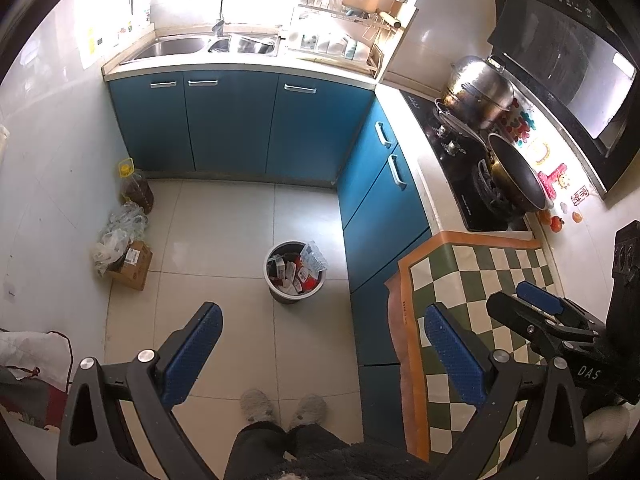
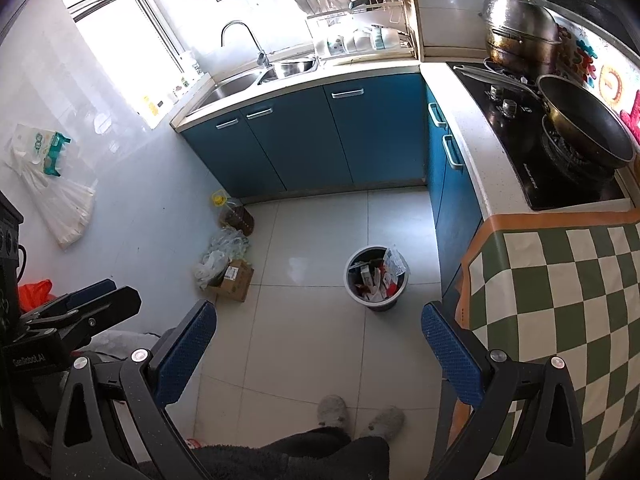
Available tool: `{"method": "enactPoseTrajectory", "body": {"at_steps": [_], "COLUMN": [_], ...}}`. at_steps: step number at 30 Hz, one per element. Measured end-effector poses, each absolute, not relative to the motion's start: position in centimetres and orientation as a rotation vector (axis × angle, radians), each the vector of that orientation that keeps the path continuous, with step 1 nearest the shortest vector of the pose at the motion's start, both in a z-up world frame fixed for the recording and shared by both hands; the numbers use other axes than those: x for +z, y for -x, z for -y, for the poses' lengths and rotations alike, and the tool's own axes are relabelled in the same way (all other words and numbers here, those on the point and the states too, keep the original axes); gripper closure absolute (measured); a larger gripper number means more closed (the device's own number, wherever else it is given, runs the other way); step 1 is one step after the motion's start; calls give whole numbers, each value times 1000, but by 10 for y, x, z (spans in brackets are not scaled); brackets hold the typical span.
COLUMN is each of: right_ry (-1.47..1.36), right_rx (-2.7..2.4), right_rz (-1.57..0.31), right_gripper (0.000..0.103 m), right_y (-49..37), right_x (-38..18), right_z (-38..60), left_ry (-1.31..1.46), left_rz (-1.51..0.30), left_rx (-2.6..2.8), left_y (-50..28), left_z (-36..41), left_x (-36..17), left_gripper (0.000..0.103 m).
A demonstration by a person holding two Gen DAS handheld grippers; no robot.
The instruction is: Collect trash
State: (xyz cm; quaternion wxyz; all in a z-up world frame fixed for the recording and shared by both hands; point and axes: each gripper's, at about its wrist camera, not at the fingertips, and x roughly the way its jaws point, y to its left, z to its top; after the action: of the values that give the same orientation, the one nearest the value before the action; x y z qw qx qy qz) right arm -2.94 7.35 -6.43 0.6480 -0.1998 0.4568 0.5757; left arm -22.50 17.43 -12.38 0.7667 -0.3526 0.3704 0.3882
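1. The trash bin (image 1: 295, 273), a round grey pail packed with cartons and wrappers, stands on the pale tiled floor (image 1: 224, 240); in the left wrist view we see it at about 12 o'clock from our left gripper (image 1: 320, 354), well ahead of the fingertips.
2. At 10 o'clock from the bin, against the wall, we see a cardboard box (image 1: 134, 266) with crumpled plastic bags (image 1: 120, 228) heaped on it and an oil bottle (image 1: 136, 190) with a yellow cap just behind.
3. We hold the left gripper with its blue-padded fingers (image 1: 196, 354) spread wide and nothing between them.
4. Below, at 6 o'clock, our two grey slippers (image 1: 282, 406) rest on the tiles.
5. At 3 o'clock from the bin the blue cabinets (image 1: 380, 216) rise, topped by a green checkered cloth (image 1: 480, 280) and a stove with a wok (image 1: 516, 172).
6. Our right gripper (image 2: 318, 354) is likewise spread apart and empty, hovering over the floor; in its view the bin (image 2: 376, 278) sits near 12 o'clock.
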Motion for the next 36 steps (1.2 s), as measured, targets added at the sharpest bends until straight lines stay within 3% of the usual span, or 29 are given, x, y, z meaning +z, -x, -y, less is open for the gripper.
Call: {"method": "enactPoseTrajectory", "body": {"at_steps": [36], "right_ry": [439], "right_rx": [1325], "right_rz": [-1088], "right_gripper": [0], "right_y": [23], "right_x": [-79], "right_z": [-58], "left_ry": [801], "left_rz": [-821], "left_rx": [772], "left_y": [225], "left_z": [-165], "left_x": [-130], "left_gripper": [0]}}
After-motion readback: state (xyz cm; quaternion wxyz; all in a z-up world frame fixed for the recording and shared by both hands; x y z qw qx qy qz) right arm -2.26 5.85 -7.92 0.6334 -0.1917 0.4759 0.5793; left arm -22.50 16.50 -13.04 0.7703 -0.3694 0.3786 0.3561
